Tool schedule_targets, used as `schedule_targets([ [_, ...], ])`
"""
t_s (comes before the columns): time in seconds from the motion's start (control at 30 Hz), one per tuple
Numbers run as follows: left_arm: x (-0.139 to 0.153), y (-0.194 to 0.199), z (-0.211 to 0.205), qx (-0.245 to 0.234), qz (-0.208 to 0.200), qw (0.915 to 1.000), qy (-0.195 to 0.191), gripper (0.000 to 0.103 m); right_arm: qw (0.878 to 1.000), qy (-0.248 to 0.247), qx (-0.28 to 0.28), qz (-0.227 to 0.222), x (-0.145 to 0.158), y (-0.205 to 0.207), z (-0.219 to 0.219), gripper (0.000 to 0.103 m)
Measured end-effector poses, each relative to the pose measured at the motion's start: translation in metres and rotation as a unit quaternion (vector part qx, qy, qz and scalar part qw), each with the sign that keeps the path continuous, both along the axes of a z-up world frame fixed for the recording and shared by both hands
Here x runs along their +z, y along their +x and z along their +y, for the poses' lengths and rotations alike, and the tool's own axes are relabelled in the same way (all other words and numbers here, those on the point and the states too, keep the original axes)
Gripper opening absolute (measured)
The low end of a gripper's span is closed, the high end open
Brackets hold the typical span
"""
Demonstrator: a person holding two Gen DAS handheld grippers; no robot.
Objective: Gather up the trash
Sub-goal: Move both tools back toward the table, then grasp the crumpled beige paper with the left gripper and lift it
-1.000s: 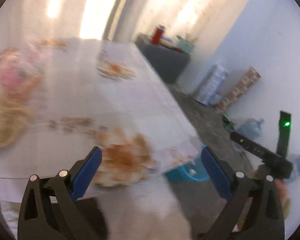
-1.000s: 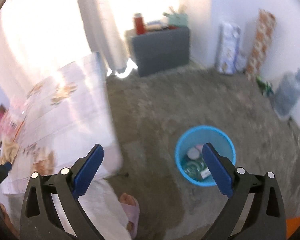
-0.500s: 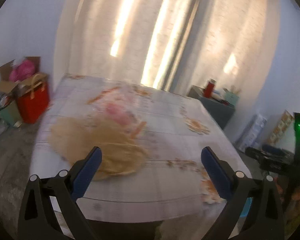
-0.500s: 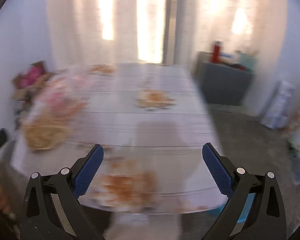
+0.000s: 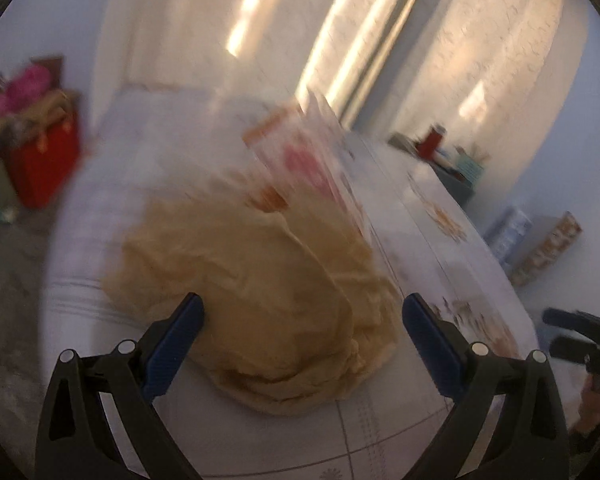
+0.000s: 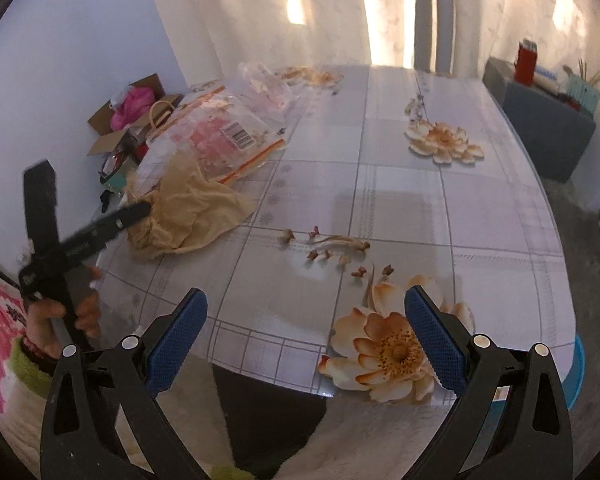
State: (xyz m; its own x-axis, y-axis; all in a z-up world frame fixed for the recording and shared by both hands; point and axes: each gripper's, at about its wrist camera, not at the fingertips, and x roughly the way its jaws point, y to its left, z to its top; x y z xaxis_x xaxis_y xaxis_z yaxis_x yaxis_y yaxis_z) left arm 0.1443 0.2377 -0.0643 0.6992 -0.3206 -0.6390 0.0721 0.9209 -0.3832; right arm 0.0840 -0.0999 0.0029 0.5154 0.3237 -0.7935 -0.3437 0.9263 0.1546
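A glossy floral-print cover is gleaming over the round surface. Near its left edge a crumpled, limp tan bag is lying against crinkly clear plastic packaging. The left hand-held gripper is gaping wide, the tan bag sitting just ahead of its blue fingers, apparently untouched. The right hand-held gripper is hanging wide open, gripping nothing.

Sunlit white curtains behind floral table — grey cabinet right

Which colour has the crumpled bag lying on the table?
Beige-tan; the crumpled bag shows best in the right wrist view.
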Motion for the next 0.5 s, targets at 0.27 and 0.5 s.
schedule_targets([
  [0.27, -0.014, 0.005, -0.037, -0.006, 0.027, 0.9920, 0.123, 0.097, 0.999, -0.004, 0.000, 0.035, -0.016, 0.012, 0.014, 0.095],
  [0.5, -0.024, -0.004, -0.060, 0.008, 0.018, 0.9791, 0.202, 0.091, 0.999, -0.008, 0.012, 0.047, -0.025, 0.019, 0.024, 0.095],
])
